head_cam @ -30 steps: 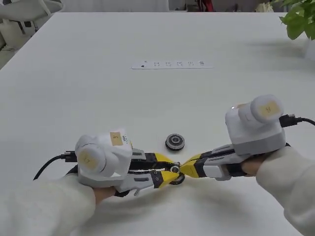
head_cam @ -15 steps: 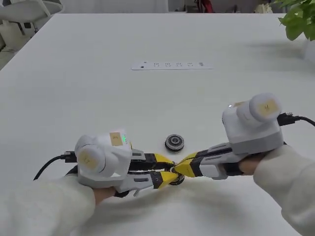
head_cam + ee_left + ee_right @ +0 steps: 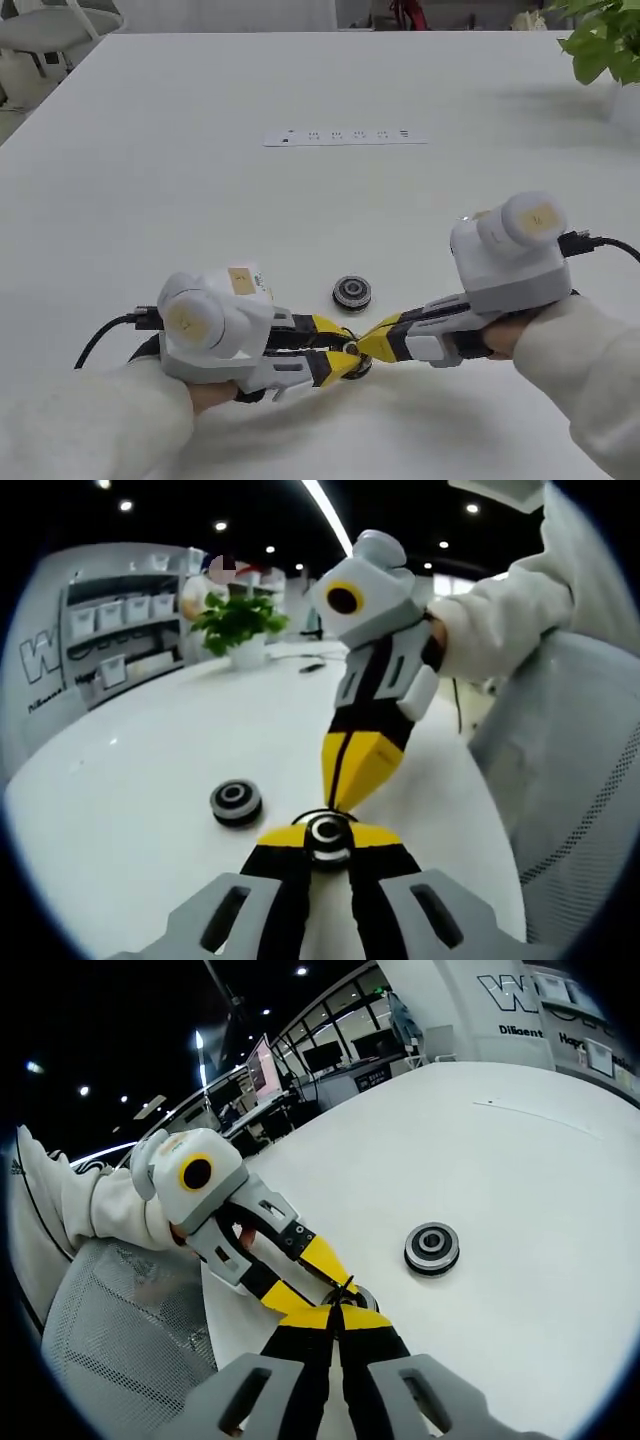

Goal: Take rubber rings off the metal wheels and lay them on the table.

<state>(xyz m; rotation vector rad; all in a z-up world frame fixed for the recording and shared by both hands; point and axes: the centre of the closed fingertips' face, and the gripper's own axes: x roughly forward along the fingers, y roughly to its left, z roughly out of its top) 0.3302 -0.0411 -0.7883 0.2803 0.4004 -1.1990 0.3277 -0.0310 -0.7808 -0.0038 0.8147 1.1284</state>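
At the table's front, my left gripper (image 3: 344,358) is shut on a small metal wheel (image 3: 326,834) that wears a black rubber ring. My right gripper (image 3: 373,346) meets it from the right, its yellow tips shut on the edge of that rubber ring (image 3: 346,1290). In the right gripper view the wheel (image 3: 360,1300) is mostly hidden behind the closed tips of the right gripper (image 3: 338,1312). In the left gripper view the left gripper (image 3: 326,842) holds the wheel by its sides. A second wheel with its ring (image 3: 351,292) lies flat on the table just beyond the grippers, also seen as the wheel (image 3: 237,802) and the wheel (image 3: 433,1248).
A white power strip (image 3: 345,135) lies mid-table, far beyond the work. A potted plant (image 3: 603,42) stands at the far right corner and a chair (image 3: 55,25) at the far left. Cables trail from both grippers over the white table (image 3: 200,200).
The right gripper has shifted slightly left and lower against the left gripper's wheel. Both stay shut at the same spot. The head view has tilted a little.
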